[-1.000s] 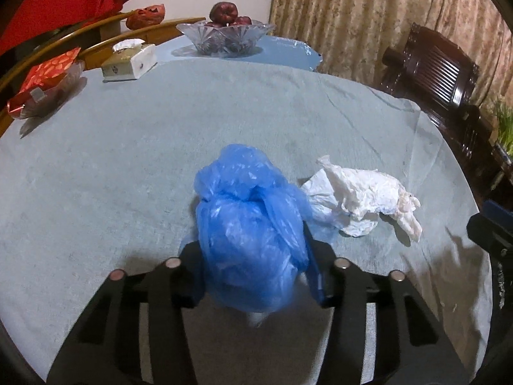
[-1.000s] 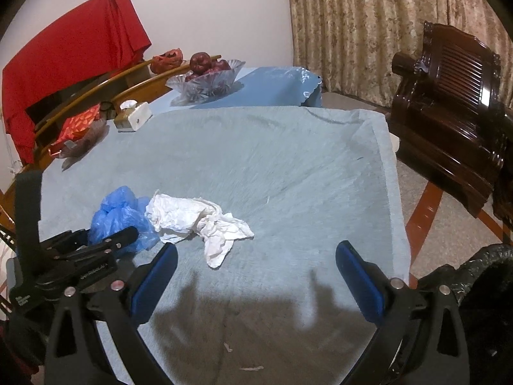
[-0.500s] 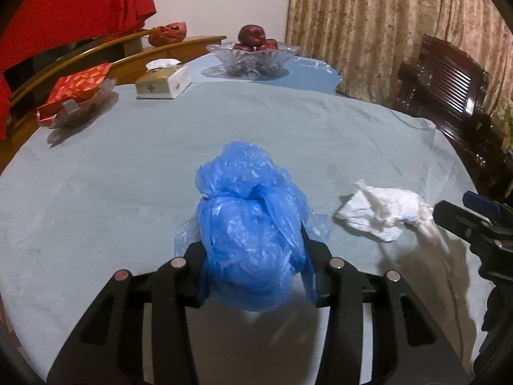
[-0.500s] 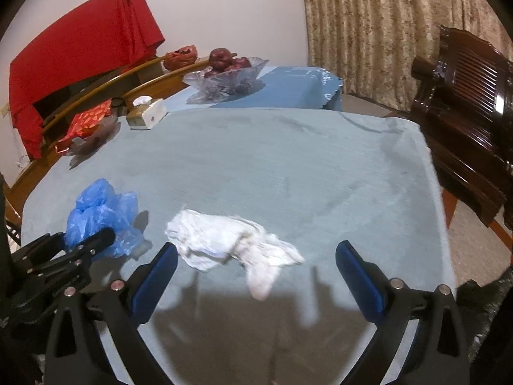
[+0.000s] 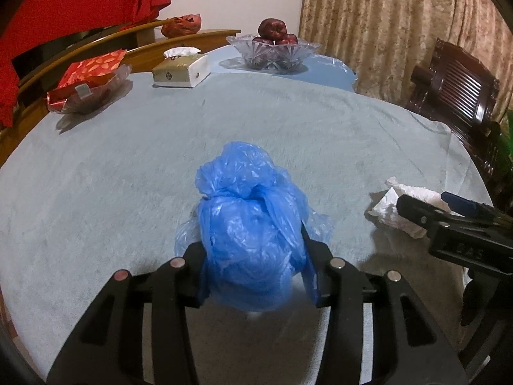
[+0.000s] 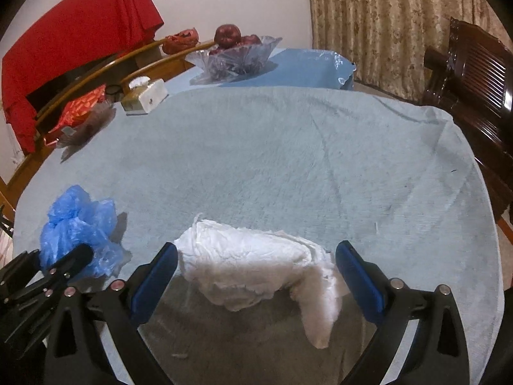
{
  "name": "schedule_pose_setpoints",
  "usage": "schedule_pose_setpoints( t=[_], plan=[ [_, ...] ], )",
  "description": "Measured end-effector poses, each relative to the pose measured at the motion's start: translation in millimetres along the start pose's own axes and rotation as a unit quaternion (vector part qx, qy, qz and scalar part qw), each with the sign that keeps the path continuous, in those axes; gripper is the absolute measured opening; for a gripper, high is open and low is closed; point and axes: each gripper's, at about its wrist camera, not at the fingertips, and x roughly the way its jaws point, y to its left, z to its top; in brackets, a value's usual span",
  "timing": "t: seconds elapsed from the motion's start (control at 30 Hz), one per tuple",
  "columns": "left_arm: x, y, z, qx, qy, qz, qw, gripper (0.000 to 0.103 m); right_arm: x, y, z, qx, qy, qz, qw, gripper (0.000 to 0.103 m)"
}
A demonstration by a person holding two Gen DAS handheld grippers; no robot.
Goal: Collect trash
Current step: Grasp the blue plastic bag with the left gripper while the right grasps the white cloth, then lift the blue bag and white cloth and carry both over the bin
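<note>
A crumpled blue plastic bag (image 5: pixel 248 224) sits between the fingers of my left gripper (image 5: pixel 255 272), which is shut on it just above the grey-blue tablecloth (image 5: pixel 224 122). The bag also shows at the left of the right wrist view (image 6: pixel 78 224). A crumpled white tissue (image 6: pixel 253 266) lies on the cloth between the wide-open blue pads of my right gripper (image 6: pixel 256 276); the pads stand either side of it, apart from it. In the left wrist view the tissue (image 5: pixel 394 205) lies at the right, partly behind the right gripper (image 5: pixel 449 218).
At the far side stand a glass fruit bowl with dark red fruit (image 5: pixel 272 48), a tissue box (image 5: pixel 181 69) and a dish with red packets (image 5: pixel 86 83). A dark wooden chair (image 6: pixel 471 73) stands to the right, and red cloth (image 6: pixel 73 41) hangs at the back left.
My right gripper has moved forward until its open pads straddle the white tissue. My left gripper keeps its hold on the blue bag and has drawn slightly back and left.
</note>
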Motion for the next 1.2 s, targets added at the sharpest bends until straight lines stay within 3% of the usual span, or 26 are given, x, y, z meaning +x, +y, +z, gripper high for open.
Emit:
schedule_pose_setpoints(
  t=[0.1, 0.17, 0.27, 0.43, 0.77, 1.2],
  plan=[
    [1, 0, -2, -0.001, 0.003, -0.001, 1.0000, 0.044, 4, -2, -2, 0.002, 0.010, -0.006, 1.000, 0.082],
    [1, -1, -2, -0.001, 0.004, -0.003, 1.0000, 0.045, 3, -3, -3, 0.003, 0.010, -0.013, 1.000, 0.066],
    [1, -2, -3, 0.000, 0.006, -0.004, 1.0000, 0.045, 1, -5, -4, -0.004, 0.012, -0.015, 1.000, 0.049],
    [-5, -8, -2, 0.005, 0.002, -0.006, 1.0000, 0.045, -8, -4, -7, -0.006, 0.012, -0.003, 1.000, 0.030],
    [-28, -31, 5, 0.021, -0.014, -0.021, 0.9994, 0.045, -48, -10, -9, -0.002, -0.012, 0.030, 0.999, 0.027],
    [-74, -73, 12, 0.040, -0.048, -0.055, 0.9965, 0.045, -123, -32, -9, 0.019, -0.063, 0.028, 0.997, 0.027]
  ],
)
